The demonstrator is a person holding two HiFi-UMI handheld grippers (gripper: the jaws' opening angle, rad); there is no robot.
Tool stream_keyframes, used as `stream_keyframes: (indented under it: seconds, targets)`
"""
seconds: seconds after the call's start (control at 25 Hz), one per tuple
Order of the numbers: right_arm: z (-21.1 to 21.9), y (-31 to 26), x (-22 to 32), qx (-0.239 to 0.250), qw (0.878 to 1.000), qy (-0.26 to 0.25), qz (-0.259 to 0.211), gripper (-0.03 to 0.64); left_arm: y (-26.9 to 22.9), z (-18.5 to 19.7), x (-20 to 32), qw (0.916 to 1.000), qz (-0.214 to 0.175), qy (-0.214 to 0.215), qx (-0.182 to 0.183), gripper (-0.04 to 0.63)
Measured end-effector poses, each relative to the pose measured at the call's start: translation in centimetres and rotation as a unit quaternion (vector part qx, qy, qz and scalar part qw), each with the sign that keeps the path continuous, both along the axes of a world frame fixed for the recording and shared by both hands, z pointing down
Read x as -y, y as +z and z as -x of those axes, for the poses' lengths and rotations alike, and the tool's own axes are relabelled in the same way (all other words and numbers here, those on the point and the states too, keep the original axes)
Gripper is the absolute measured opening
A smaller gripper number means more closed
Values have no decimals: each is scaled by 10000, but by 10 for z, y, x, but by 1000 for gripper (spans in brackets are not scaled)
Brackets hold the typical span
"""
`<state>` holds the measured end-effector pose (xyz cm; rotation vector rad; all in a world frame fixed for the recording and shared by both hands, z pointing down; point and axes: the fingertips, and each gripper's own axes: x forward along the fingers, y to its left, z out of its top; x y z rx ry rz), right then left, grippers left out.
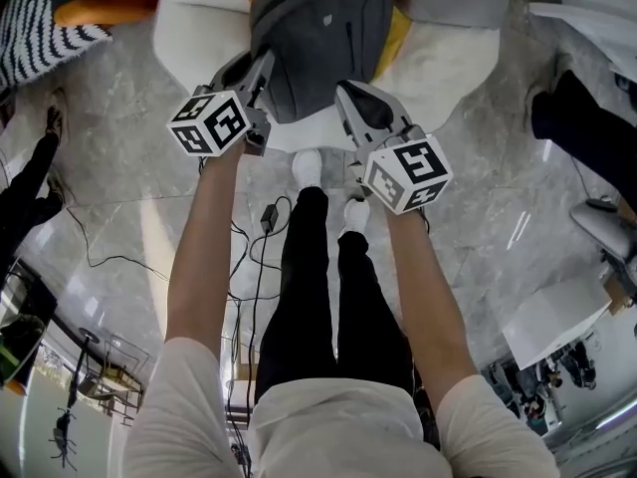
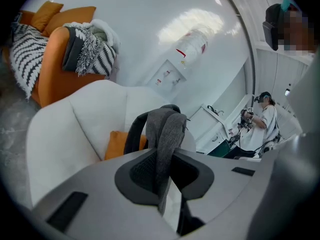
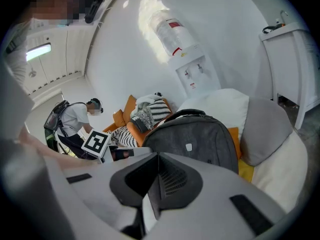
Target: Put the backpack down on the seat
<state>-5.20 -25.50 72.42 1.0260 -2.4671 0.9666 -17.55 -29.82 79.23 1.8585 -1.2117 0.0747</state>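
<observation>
A grey backpack stands on the white armchair seat, leaning against an orange cushion. My left gripper is at the bag's left side. In the left gripper view it is shut on a grey backpack strap that runs up from between the jaws. My right gripper sits just below the bag's right lower corner. In the right gripper view it has its pads together with nothing between them, and the backpack is just beyond it.
A grey cushion lies to the right of the bag. An orange sofa with striped blankets stands to the left. Cables trail over the marble floor by my feet. Another person stands farther off, and a white cabinet is at the right.
</observation>
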Motion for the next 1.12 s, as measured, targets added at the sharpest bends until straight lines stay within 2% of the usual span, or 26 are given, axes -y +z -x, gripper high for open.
stream_keyframes:
  seconds: [0.44,1.12]
  targets:
    - [30,16,7,-13,9999,-154,39,25,16,32,16,9997,34,-61,246,61]
    - [38,40,20,-102,9998,-152,73,25,37,52,41,9988,113,-98,466,64]
